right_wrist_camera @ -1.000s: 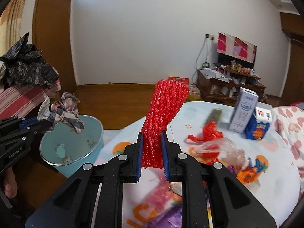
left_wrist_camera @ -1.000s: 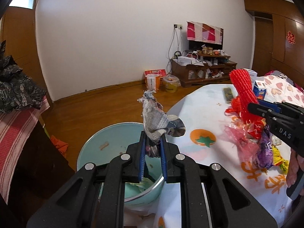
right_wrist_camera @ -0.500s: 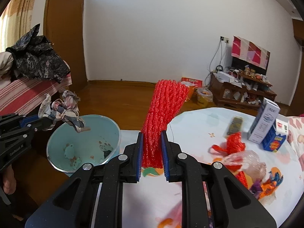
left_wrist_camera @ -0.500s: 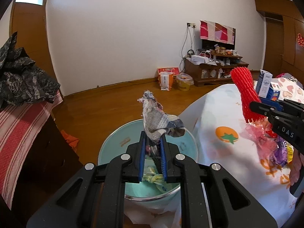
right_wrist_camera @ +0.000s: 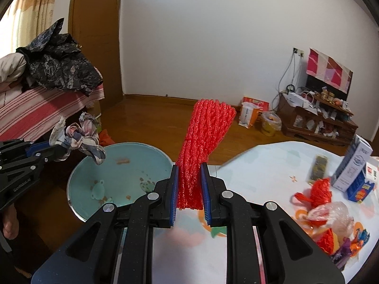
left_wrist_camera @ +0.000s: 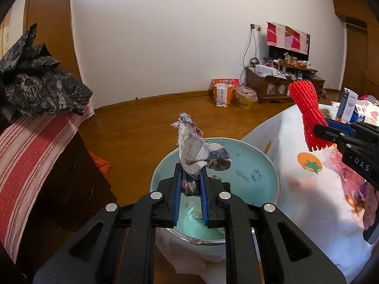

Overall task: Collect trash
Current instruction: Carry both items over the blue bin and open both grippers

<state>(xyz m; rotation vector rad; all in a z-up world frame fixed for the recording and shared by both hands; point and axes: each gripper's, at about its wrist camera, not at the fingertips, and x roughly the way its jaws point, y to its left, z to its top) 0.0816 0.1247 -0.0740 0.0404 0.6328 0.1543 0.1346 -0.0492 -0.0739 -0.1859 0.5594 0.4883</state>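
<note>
Gripping a crumpled, frayed grey-and-white checked rag [left_wrist_camera: 197,150] between its blue pads, the left gripper [left_wrist_camera: 190,187] hangs directly above the round pale-green enamel basin [left_wrist_camera: 265,163] that serves as the trash bin, where scraps already lie on the bottom. The right gripper [right_wrist_camera: 189,187], closed on a tall red foam-mesh fruit sleeve [right_wrist_camera: 203,142], stands just beside the basin's rim, over the edge of the white tablecloth printed with orange fruit [right_wrist_camera: 260,165]. Both loads appear to be at the drop-off step. The next move likely calls for the left jaws to part so the rag falls into the basin, while the right gripper needs to travel over the rim before letting go. More litter, including a red plastic bag [right_wrist_camera: 317,191] and bright wrappers [right_wrist_camera: 348,241], waits on the tablecloth.
</note>
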